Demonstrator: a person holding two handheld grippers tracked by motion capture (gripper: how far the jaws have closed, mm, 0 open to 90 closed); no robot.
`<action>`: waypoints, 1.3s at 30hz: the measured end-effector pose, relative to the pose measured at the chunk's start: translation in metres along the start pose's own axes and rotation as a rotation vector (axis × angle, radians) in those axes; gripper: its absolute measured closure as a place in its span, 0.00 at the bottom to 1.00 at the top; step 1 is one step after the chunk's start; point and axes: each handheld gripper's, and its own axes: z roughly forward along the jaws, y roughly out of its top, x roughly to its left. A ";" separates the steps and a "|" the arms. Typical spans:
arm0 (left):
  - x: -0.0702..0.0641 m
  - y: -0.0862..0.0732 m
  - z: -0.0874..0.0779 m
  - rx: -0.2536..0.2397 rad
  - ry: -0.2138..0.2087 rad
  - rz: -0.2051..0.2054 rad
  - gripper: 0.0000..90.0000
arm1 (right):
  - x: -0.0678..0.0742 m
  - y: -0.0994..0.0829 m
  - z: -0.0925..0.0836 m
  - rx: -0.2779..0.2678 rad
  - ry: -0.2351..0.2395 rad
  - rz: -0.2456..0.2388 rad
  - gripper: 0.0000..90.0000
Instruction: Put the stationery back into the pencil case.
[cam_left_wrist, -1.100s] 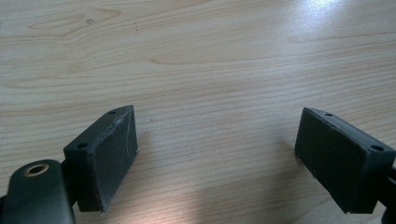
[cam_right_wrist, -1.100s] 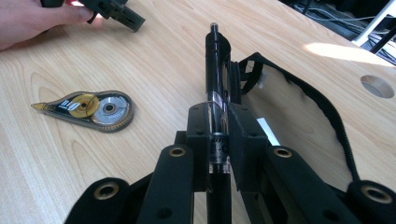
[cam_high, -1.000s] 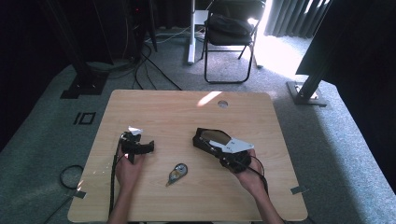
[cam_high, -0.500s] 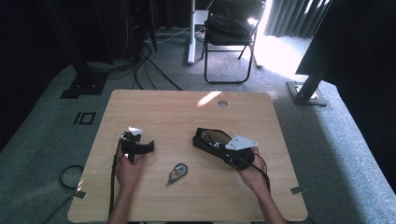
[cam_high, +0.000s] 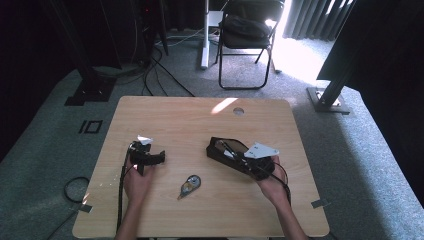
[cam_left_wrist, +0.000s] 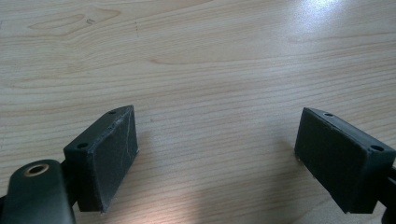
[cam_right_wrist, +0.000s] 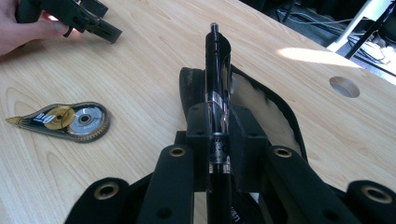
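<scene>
My right gripper (cam_right_wrist: 218, 135) is shut on a black pen (cam_right_wrist: 217, 70), which points away from the camera over an open black pencil case (cam_right_wrist: 275, 116). In the high view the right gripper (cam_high: 232, 152) hovers at the case (cam_high: 216, 147) right of the table's middle. My left gripper (cam_left_wrist: 217, 149) is open, its jaws wide apart and low over bare wood with nothing between them. It lies in the person's hand at the left of the table (cam_high: 156, 158), and the right gripper view catches it (cam_right_wrist: 88, 21) at its top left.
A correction tape dispenser (cam_high: 190, 185) lies between the two hands near the front; the right gripper view has it (cam_right_wrist: 70, 120) too. A round cable hole (cam_high: 238, 111) sits near the far edge of the wooden table (cam_high: 175, 115). A folding chair (cam_high: 245, 30) stands beyond.
The right gripper has shifted and tilted slightly over the case, still with the pen. The left gripper has stayed where it was.
</scene>
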 end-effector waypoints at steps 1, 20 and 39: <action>0.000 0.000 0.000 0.000 0.000 0.000 0.15 | 0.000 0.000 0.000 -0.001 0.000 0.002 0.88; 0.000 0.000 0.000 0.000 0.000 0.000 0.15 | -0.009 0.003 0.003 -0.003 -0.007 0.014 0.88; 0.000 0.000 0.000 0.000 0.000 0.000 0.15 | -0.019 0.005 0.009 0.007 -0.004 0.015 0.88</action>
